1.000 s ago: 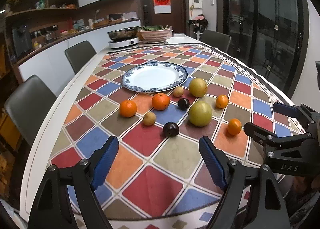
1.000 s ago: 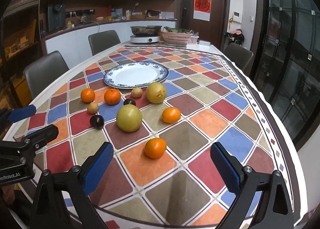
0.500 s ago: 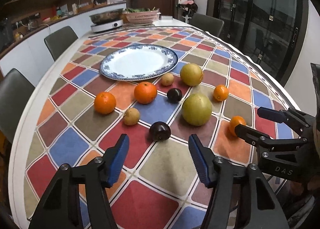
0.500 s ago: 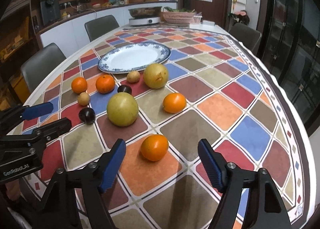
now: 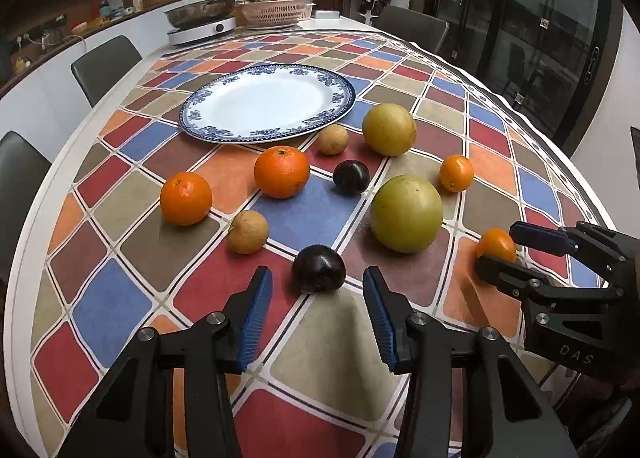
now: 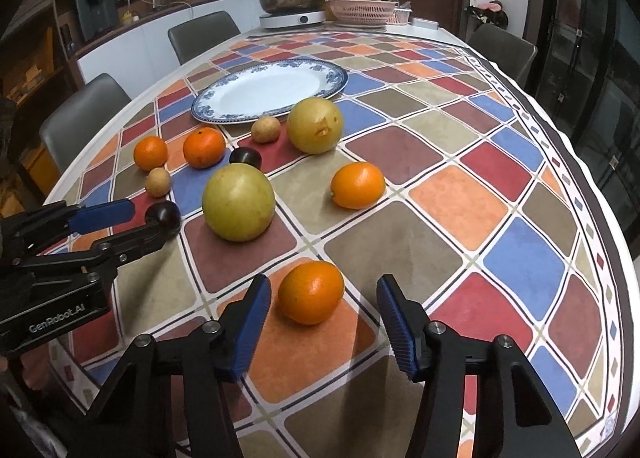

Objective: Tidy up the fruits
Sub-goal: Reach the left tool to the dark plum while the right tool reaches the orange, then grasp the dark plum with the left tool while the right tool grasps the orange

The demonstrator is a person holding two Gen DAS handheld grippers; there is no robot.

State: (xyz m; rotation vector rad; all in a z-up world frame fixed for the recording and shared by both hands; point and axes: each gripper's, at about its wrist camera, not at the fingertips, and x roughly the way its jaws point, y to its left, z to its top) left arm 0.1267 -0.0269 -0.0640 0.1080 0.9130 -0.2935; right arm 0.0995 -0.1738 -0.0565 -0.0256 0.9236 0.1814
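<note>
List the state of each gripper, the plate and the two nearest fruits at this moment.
Left gripper: closing, fingers either side of the dark round plum, not yet pressing.
Right gripper: closing, fingers either side of the near small orange, not yet pressing.
Dark round plum: resting on the checked tablecloth.
Near small orange: resting on the tablecloth.
Blue-rimmed white plate: empty.
</note>
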